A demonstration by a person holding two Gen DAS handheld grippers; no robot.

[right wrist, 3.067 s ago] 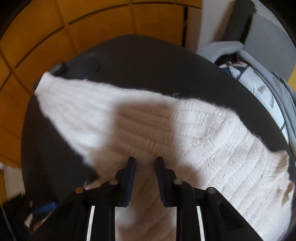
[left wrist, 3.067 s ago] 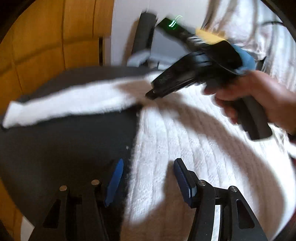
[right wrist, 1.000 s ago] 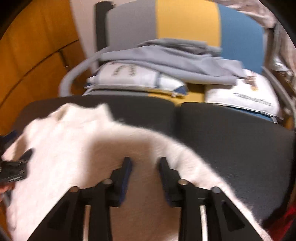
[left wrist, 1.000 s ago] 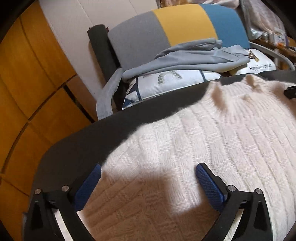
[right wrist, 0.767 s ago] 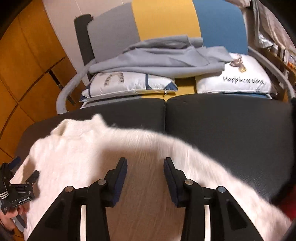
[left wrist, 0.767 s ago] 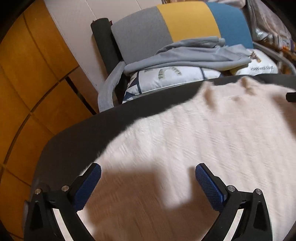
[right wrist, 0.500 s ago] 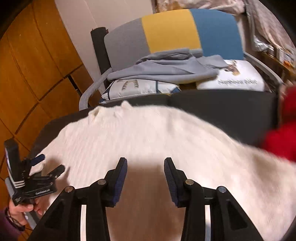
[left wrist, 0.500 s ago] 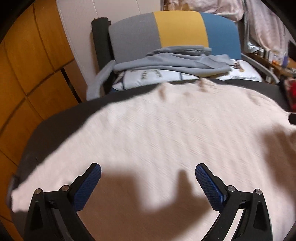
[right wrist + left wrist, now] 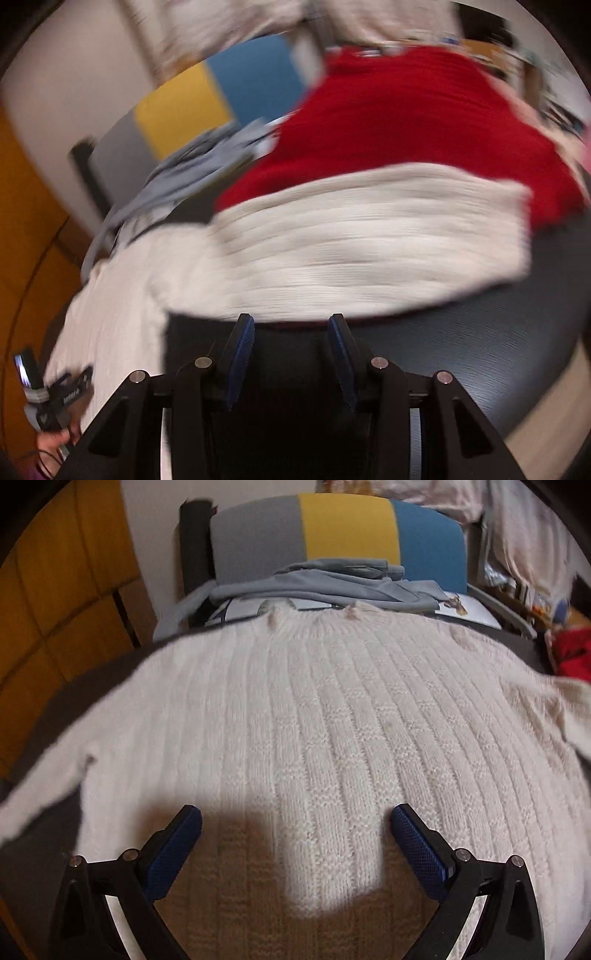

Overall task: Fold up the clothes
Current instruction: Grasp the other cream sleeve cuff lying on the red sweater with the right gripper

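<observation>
Under the left gripper, whose jaws stand wide apart and hold nothing, the white sweater lies spread flat on the dark seat, collar toward 12 o'clock, likely laid out for folding. Its hem runs off the frame at 6, its sleeve ends at 9 and 3.

Ahead of the right gripper, jaws parted and empty, a sleeve stretches toward 3 o'clock over a red garment. Blur hides the knit and the sleeve's edges.
</observation>
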